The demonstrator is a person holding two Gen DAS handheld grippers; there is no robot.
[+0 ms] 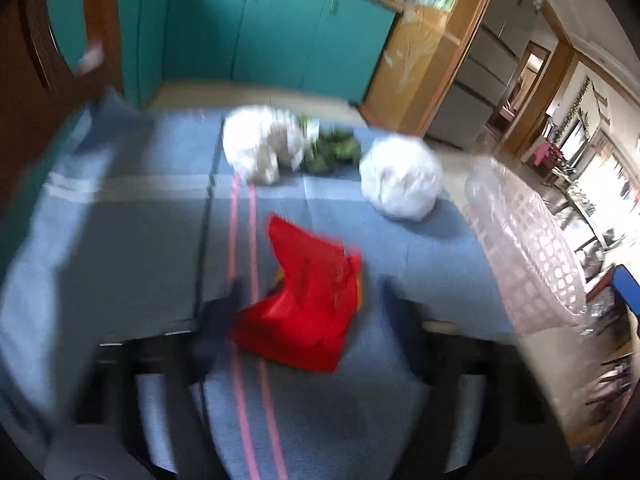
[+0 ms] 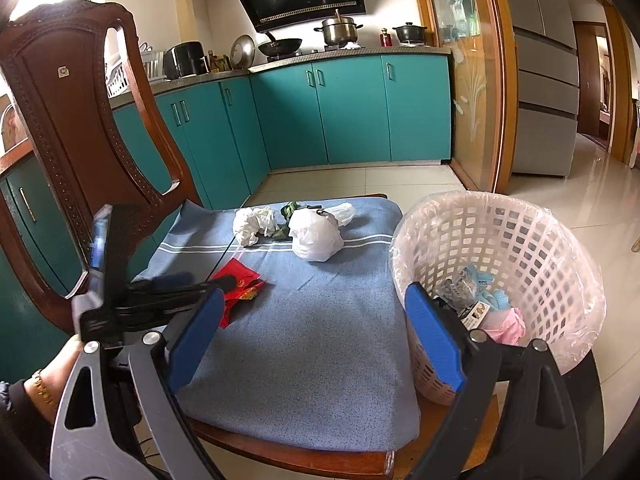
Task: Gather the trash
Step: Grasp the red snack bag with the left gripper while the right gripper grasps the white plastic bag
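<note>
A crumpled red wrapper (image 1: 304, 304) (image 2: 240, 280) lies on the blue cloth (image 2: 320, 340) over a chair seat. My left gripper (image 1: 312, 292) (image 2: 208, 280) points down at it, one finger on each side. The left finger is at the wrapper's edge and a gap shows at the right finger, though this view is blurred. Farther back lie a wad of white tissue (image 1: 260, 144) (image 2: 256, 224), green leaves (image 1: 336, 152) (image 2: 286, 216) and a knotted white plastic bag (image 1: 400, 178) (image 2: 316, 236). My right gripper (image 2: 316, 296) stands open above the seat's front, with nothing in it.
A pale lattice waste basket (image 2: 520, 240) (image 1: 532, 248) lined with clear plastic stands right of the chair, with several scraps inside. The carved wooden chair back (image 2: 80, 120) rises on the left. A person's hand (image 2: 52, 372) holds the left gripper. Teal kitchen cabinets (image 2: 352, 112) stand behind.
</note>
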